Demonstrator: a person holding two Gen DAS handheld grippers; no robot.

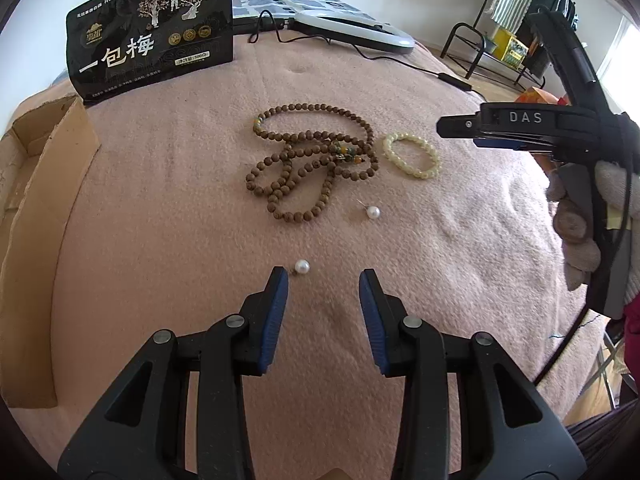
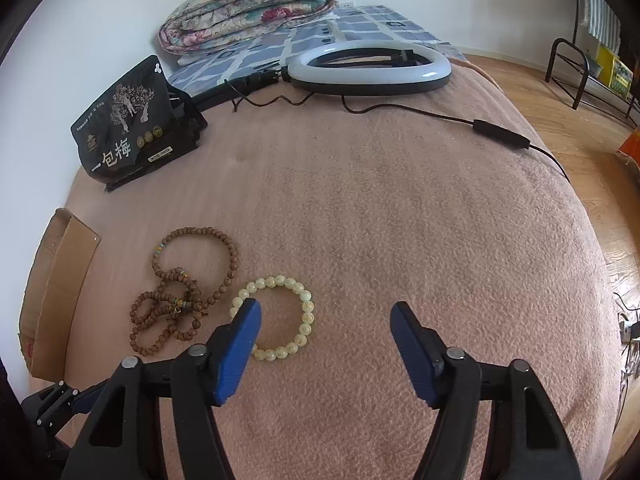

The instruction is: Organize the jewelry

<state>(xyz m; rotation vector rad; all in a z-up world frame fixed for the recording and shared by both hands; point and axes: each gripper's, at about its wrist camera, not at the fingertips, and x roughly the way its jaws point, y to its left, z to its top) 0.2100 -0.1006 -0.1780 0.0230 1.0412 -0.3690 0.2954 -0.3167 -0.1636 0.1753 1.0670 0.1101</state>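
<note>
A long brown wooden bead necklace [image 1: 316, 160] lies coiled on the pink blanket, with a pale cream bead bracelet [image 1: 412, 155] just right of it. Two pearl earrings lie nearer: one [image 1: 373, 212] below the necklace, one [image 1: 302, 267] just off my left gripper's left fingertip. My left gripper [image 1: 324, 280] is open and empty, low over the blanket. My right gripper [image 2: 326, 312] is open and empty; its left finger overlaps the bracelet [image 2: 280, 316] in the right wrist view. The necklace [image 2: 180, 292] lies left of it. The right gripper also shows from the side in the left wrist view [image 1: 444, 126].
An open cardboard box [image 1: 44, 200] sits at the left edge of the bed. A black snack bag [image 1: 152, 28] stands at the back left. A ring light [image 2: 368, 66] with its cable [image 2: 500, 134] lies at the back. A folded quilt [image 2: 248, 4] is behind. Wooden floor lies right.
</note>
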